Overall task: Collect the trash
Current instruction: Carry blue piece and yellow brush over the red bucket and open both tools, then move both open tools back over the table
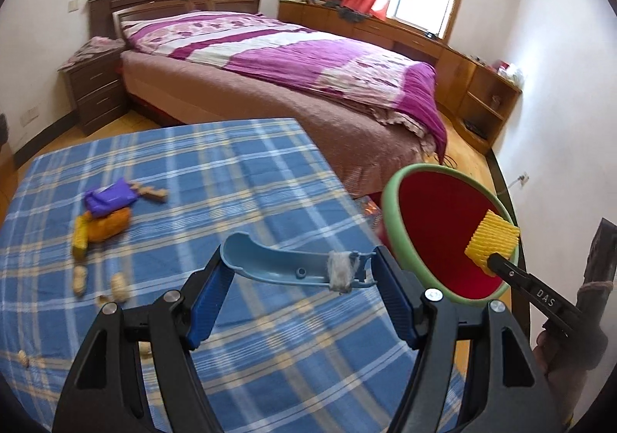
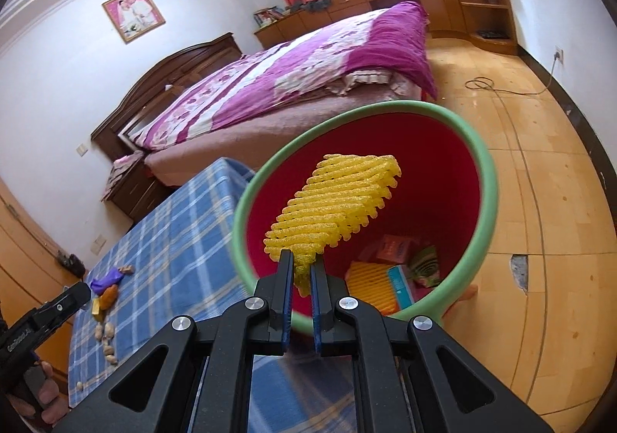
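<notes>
Trash is split between both my tools and the table. My right tool (image 2: 300, 271) is nearly closed, its two blue-padded fingers pinching the lower end of a yellow foam net sleeve (image 2: 335, 201), which sticks up and away from me over the open mouth of the red bin (image 2: 455, 178) with the green rim. Down in the bin I can see a yellow ribbed piece (image 2: 370, 280), an orange carton (image 2: 393, 249) and a light blue box (image 2: 401, 284) lying together on the bottom.

My left tool (image 1: 300, 267) stands wide, and a curved light blue plastic piece (image 1: 277, 259) spans the gap between its fingers, one end against each blue pad. A tuft of grey fluff (image 1: 341, 271) clings to that piece near the right-hand finger. The tool hangs above the blue plaid table (image 1: 231, 170), with the bin just beyond the table's right edge.

Farther out on the cloth lie a crumpled purple wrapper (image 1: 110, 197), an orange peel (image 1: 110, 226) touching it from below, a yellow strip (image 1: 80, 238) beside the peel, and a brown scrap (image 1: 152, 193) next to the wrapper. Peanut shells (image 1: 115, 284) are scattered nearer to me. Behind the table stands the bed (image 1: 308, 58) with a purple cover.
</notes>
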### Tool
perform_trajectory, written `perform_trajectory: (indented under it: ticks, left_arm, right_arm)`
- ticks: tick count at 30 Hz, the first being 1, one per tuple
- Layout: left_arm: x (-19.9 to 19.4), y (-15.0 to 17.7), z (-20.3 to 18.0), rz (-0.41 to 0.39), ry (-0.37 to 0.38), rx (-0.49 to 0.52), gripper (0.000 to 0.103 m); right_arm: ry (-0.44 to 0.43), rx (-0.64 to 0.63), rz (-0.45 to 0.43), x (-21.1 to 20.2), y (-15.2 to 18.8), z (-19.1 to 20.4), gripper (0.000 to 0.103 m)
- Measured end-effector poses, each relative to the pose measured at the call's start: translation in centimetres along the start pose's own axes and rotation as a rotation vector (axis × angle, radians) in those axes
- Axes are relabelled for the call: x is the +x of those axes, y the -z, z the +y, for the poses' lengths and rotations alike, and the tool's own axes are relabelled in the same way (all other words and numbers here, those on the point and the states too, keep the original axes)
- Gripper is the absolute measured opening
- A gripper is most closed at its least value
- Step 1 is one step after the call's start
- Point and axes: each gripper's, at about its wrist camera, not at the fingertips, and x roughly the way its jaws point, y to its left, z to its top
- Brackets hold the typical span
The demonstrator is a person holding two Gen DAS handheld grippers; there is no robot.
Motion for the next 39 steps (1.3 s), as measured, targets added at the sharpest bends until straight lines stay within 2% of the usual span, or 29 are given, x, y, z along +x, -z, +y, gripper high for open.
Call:
perform_trajectory:
  ticks: [12, 14, 16, 21, 27, 35, 39]
  left_arm:
    - [3.6, -1.0, -6.1, 0.014, 0.085, 0.110, 0.073]
    - [4.2, -1.1, -6.9, 0.018, 0.099, 0.124, 0.073]
    - [4.7, -1.1, -7.6, 0.021, 0.109, 0.138, 0.073]
    - [5.9, -0.9, -9.5, 0.035, 0.136, 0.174, 0.073]
    - [7.9, -0.7, -12.1, 0.075, 0.166, 0.235, 0.073]
    - [10.1, -0.6, -13.8, 0.135, 0.211, 0.241, 0.073]
    - [10.1, -0.5, -13.9, 0.125, 0.208, 0.233, 0.082]
  right_arm:
    - [-0.003, 0.022, -0.004, 0.7, -1.2, -3.2, 0.014]
    - [-0.006, 0.023, -0.002, 0.9, -1.3, -3.5, 0.019]
    - [-0.007, 0.031, 0.000, 0.9, -1.2, -3.8, 0.033]
    - [-0.021, 0.045, -0.029, 0.0, -1.2, -4.5, 0.033]
    - [0.006, 0.060, -0.083, -1.7, -1.6, -5.5, 0.033]
    - [0.057, 0.108, -0.120, -2.8, -1.9, -7.9, 0.033]
    - [0.064, 0.122, -0.118, -2.7, -2.0, -8.6, 0.033]
